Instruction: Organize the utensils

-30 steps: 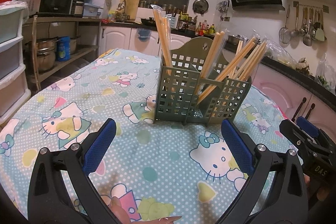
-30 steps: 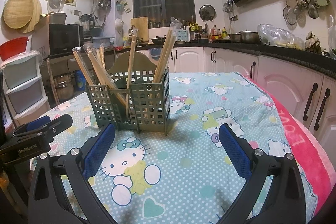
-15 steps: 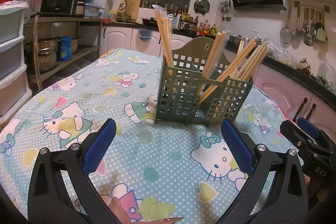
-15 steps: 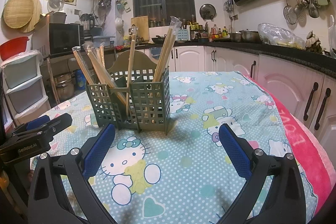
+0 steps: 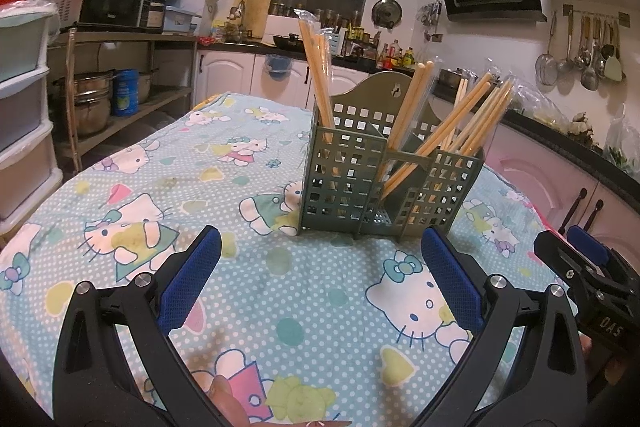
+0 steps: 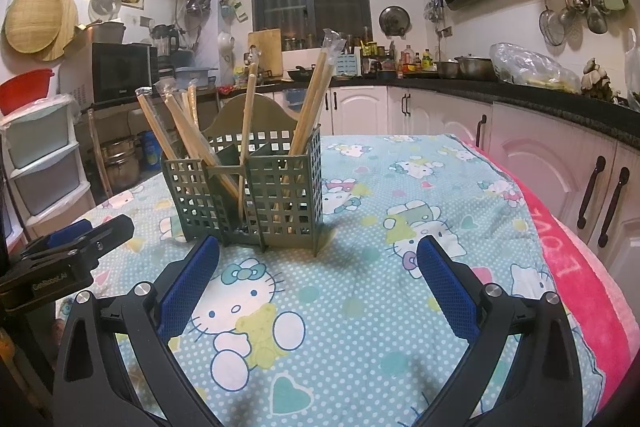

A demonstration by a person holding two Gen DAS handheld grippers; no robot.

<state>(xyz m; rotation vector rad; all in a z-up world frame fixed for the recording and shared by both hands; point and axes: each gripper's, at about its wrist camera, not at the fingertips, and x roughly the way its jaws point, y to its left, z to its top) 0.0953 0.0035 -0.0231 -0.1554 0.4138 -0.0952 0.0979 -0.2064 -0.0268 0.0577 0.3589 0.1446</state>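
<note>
Right claw (image 6: 318,267) spread wide above cartoon tablecloth (image 6: 360,307), green utensil caddy (image 6: 256,187) holding wrapped chopsticks (image 6: 316,99), upright ahead

The left gripper (image 5: 320,269) is showing two black plastic arms with triangular cut-outs, each carrying silver round-headed screws and ending in a blue, mesh-textured pad (image 5: 194,281). The right gripper (image 6: 318,277) is wearing the same black frame, silver screws and blue textured pads (image 6: 448,289). Seen from the side, each body is bearing small pale lettering, partly legible, on its black casing, with a blue pad at the tip
</note>
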